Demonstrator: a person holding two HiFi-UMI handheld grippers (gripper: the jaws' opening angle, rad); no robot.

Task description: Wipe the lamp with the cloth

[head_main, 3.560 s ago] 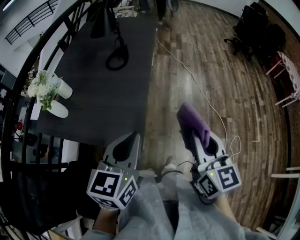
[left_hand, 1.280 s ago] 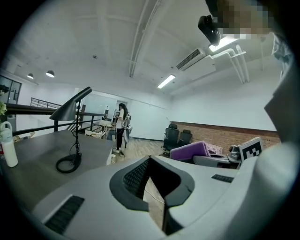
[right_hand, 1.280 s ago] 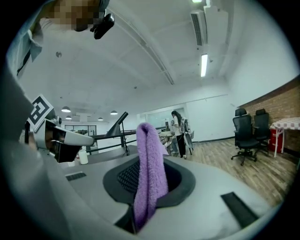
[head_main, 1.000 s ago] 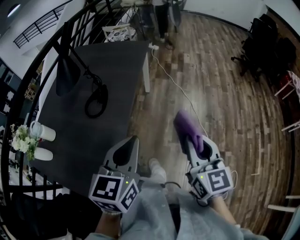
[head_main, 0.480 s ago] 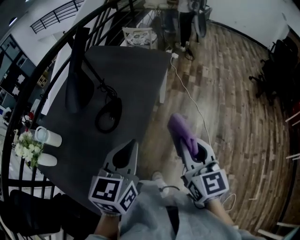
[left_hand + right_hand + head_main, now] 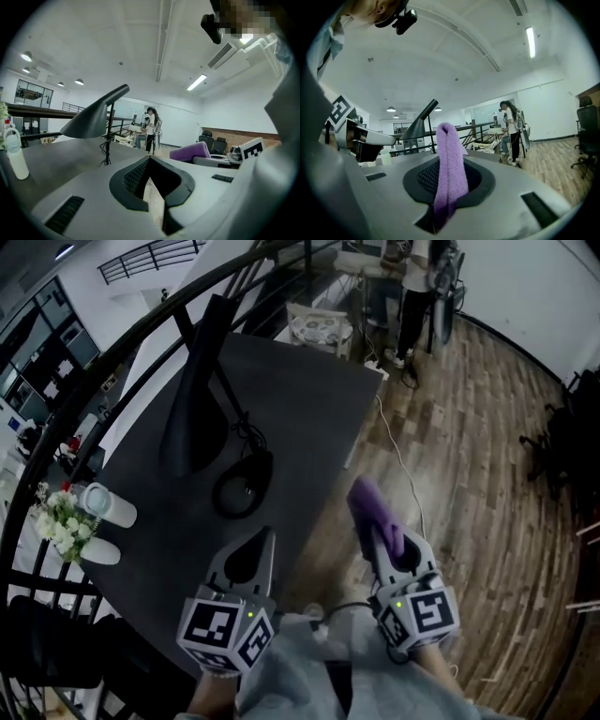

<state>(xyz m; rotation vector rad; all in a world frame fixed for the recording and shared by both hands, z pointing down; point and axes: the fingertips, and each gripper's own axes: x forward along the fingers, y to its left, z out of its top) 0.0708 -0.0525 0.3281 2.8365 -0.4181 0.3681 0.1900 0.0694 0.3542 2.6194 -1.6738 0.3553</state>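
right gripper [image 6: 371,514] is clamped on the purple cloth [image 6: 379,505], just right of centre in the head view, out over the wood floor and off the table edge. in the right gripper view the cloth [image 6: 450,173] is folded into a strip that pokes up past the jaw tips and flops over a bit. left gripper [image 6: 266,534] has its jaws pressed together at the tips with nothing between them, hovering over the near edge of the dark table [image 6: 309,399], lower centre.

the black desk lamp [image 6: 195,413] is in the upper left of the head view, well apart from both grippers. it's a cone shade on a thin arm, with a ring base [image 6: 242,486] and the cable bunched near it. so no wiping yet, i'd call this the approach.

handling guess: the cloth looks soft, light and grippy, so it should drape round the shade fine, but only the loose bit beyond the jaws does any wiping. the lamp looks light and top-heavy with a slick shade, so it'll probably tip or swivel if pushed. i'd steady it with the left one at the arm or base, not the shade, and go gentle.
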